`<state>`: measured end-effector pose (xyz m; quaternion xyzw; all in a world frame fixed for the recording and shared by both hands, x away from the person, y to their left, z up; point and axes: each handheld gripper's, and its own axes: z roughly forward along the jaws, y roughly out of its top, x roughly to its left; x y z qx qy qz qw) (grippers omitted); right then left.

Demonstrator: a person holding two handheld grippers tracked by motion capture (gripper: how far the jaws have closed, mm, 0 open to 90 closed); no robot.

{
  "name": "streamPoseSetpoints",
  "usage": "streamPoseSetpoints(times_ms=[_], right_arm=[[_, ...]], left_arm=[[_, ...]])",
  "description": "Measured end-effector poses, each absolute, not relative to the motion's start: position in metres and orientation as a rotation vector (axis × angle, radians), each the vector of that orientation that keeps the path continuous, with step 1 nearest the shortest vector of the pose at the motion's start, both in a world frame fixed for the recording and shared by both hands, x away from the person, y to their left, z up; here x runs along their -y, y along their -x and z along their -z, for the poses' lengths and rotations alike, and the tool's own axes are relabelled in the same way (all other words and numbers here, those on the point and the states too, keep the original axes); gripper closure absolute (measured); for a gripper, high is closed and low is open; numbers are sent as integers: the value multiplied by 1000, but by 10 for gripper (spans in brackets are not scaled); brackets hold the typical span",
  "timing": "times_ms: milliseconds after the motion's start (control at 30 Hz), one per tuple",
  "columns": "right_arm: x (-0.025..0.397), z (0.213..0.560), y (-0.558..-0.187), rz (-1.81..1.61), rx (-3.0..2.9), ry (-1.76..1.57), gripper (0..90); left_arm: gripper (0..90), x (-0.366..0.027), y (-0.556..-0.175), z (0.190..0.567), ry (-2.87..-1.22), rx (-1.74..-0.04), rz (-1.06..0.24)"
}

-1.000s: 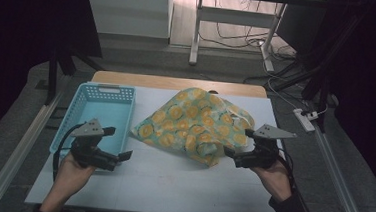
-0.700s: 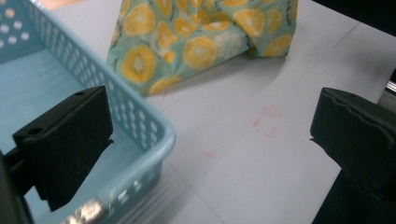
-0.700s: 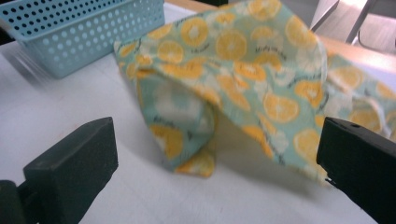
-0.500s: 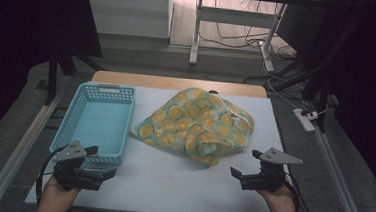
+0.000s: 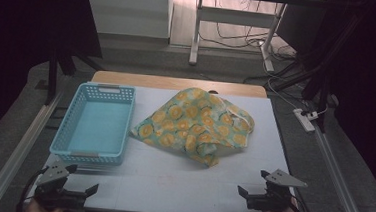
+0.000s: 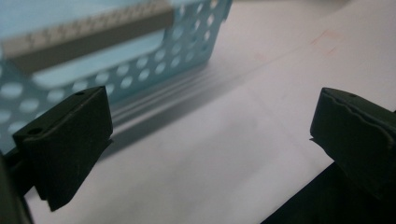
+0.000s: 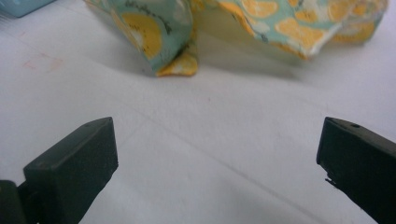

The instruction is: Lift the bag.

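While the left tool (image 5: 81, 178) sits at the near left corner of the white tabletop (image 5: 171, 180), its jaws stand wide apart with nothing between them, just in front of the blue basket (image 5: 94, 124). To the right of that basket, touching or nearly touching its far corner, lies a crumpled cloth (image 5: 194, 124), pale green with orange circles, in the middle of the tabletop. At the near right edge rests the right tool (image 5: 253, 183), jaws likewise spread and empty, well apart from the cloth and pointing toward it.
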<state>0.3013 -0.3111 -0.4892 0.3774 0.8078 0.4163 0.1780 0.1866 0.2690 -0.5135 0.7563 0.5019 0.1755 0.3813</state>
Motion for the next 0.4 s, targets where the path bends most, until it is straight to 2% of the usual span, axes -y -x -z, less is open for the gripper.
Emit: streamPoseSetpoints(times_ms=[400], right_arm=[[323,497,-294,-1112,-2301,-1145,0]], left_arm=[[0,-272,-188,521,-1979,-1377,-405]])
